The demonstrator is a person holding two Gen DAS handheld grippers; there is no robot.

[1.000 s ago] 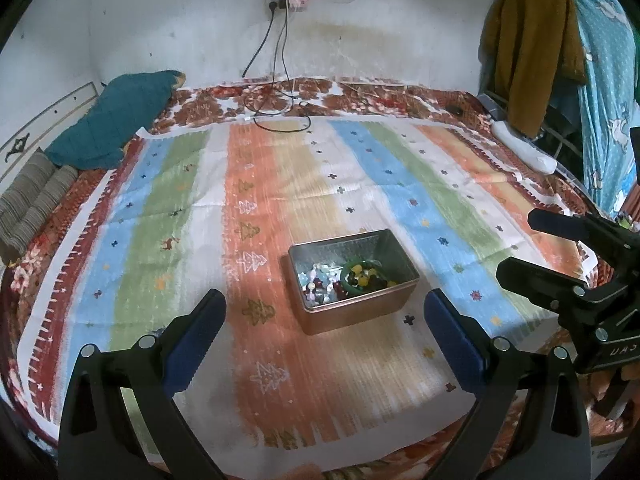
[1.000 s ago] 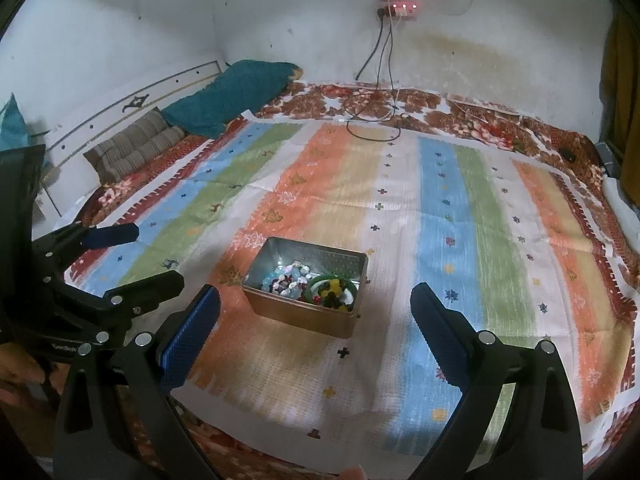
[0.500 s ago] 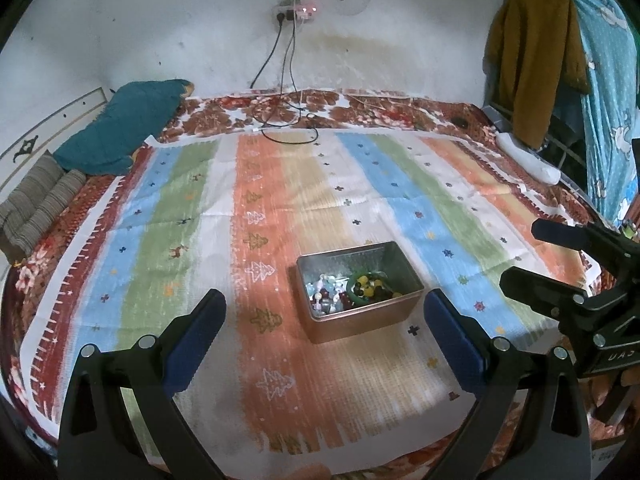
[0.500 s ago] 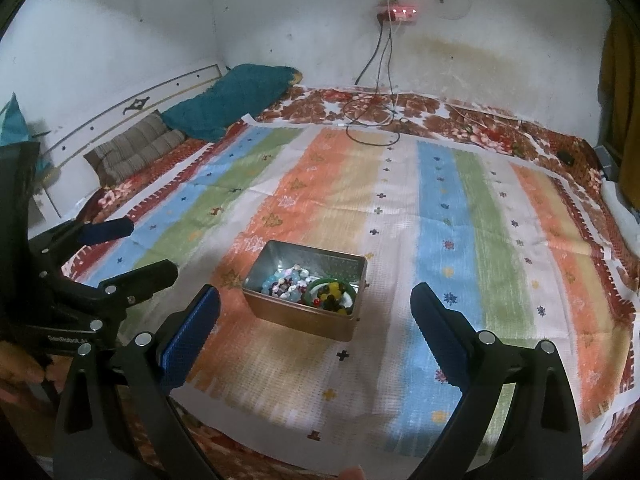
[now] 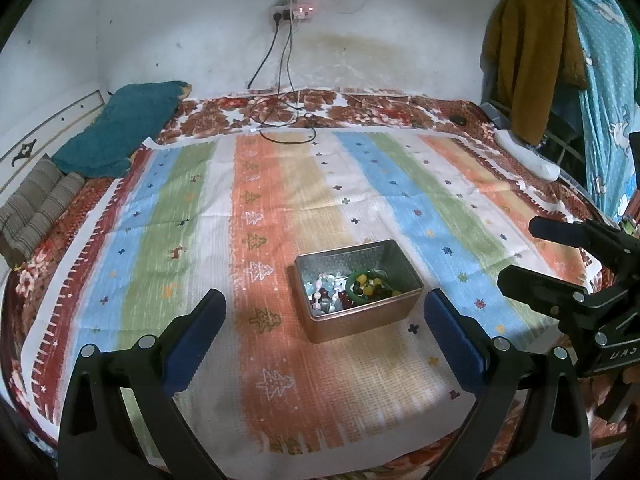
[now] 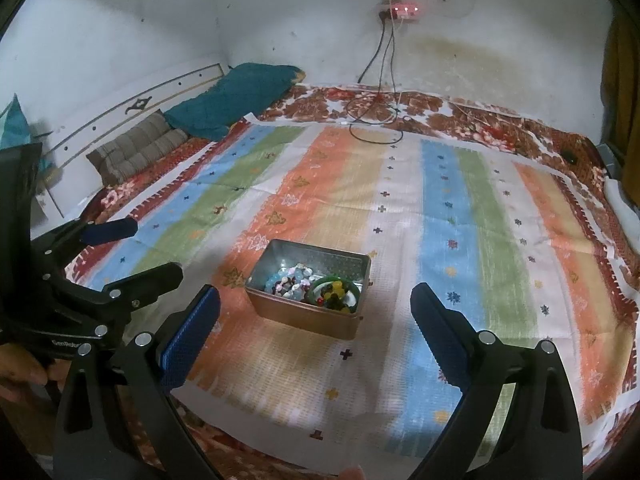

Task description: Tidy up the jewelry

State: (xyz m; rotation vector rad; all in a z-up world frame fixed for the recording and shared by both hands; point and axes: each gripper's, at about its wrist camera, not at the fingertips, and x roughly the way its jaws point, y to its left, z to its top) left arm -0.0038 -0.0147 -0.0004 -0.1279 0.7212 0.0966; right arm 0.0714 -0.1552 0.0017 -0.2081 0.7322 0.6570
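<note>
Your left claw (image 5: 322,330) reads "GenRobot"; both it and your right claw (image 6: 314,320) are wide apart, holding nothing, above the tin (image 6: 308,314).

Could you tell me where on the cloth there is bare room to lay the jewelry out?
The striped cloth lies bare left of the tin, behind it up to the cables, and right of it. Only the tin's inside is crowded, with beads and a green bangle.

One rectangular metal tin (image 5: 362,312) sits on one striped multicoloured cloth (image 5: 256,184). Inside lie one green bangle (image 6: 334,282) and a heap of mixed beads (image 6: 290,282), too small to count. Two black blue-padded tools are present: left tool (image 5: 324,328), right tool (image 6: 314,320).
</note>
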